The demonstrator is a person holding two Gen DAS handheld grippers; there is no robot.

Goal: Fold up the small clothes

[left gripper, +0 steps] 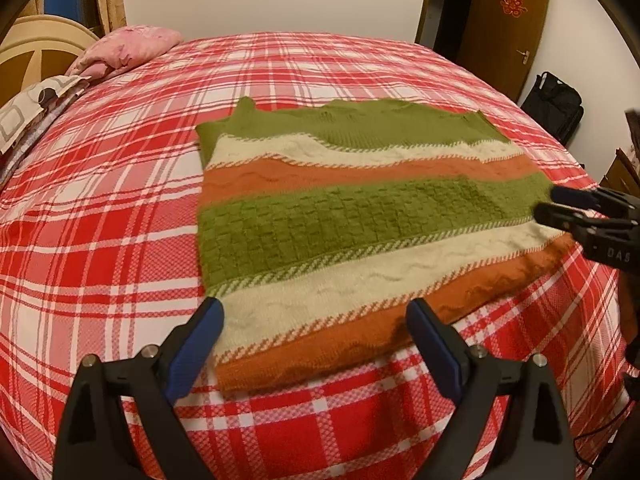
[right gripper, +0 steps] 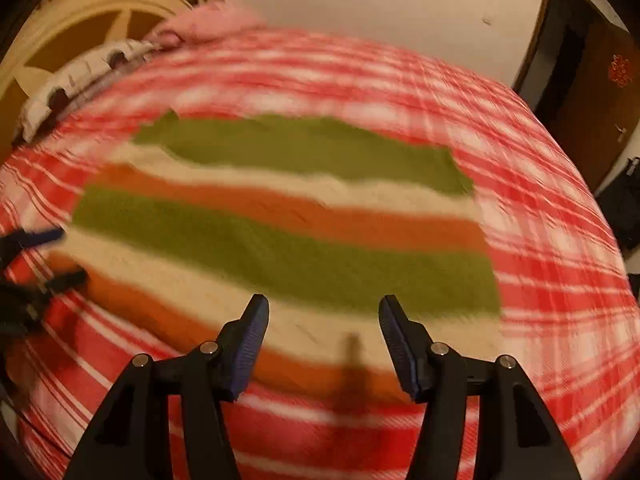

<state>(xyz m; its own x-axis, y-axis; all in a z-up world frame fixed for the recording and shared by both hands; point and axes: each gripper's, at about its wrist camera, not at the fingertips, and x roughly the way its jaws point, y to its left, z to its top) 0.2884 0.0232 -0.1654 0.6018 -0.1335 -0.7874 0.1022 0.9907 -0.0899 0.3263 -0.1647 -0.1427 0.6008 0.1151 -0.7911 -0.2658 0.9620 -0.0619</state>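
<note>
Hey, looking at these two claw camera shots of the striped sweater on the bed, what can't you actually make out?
- Right wrist view: motion blur smears the striped sweater; its knit and edges are unreadable.
- Left wrist view: the right claw is cut off by the frame's right edge.
- Left wrist view: the sweater's sleeves are not visible; how it is folded underneath is hidden by its top layer.
- Left wrist view: the black bag is too small to identify.

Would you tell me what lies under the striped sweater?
The striped sweater lies flat on the red plaid bedspread, which shows all around it. Whatever is beneath its folded layers is covered.
</note>
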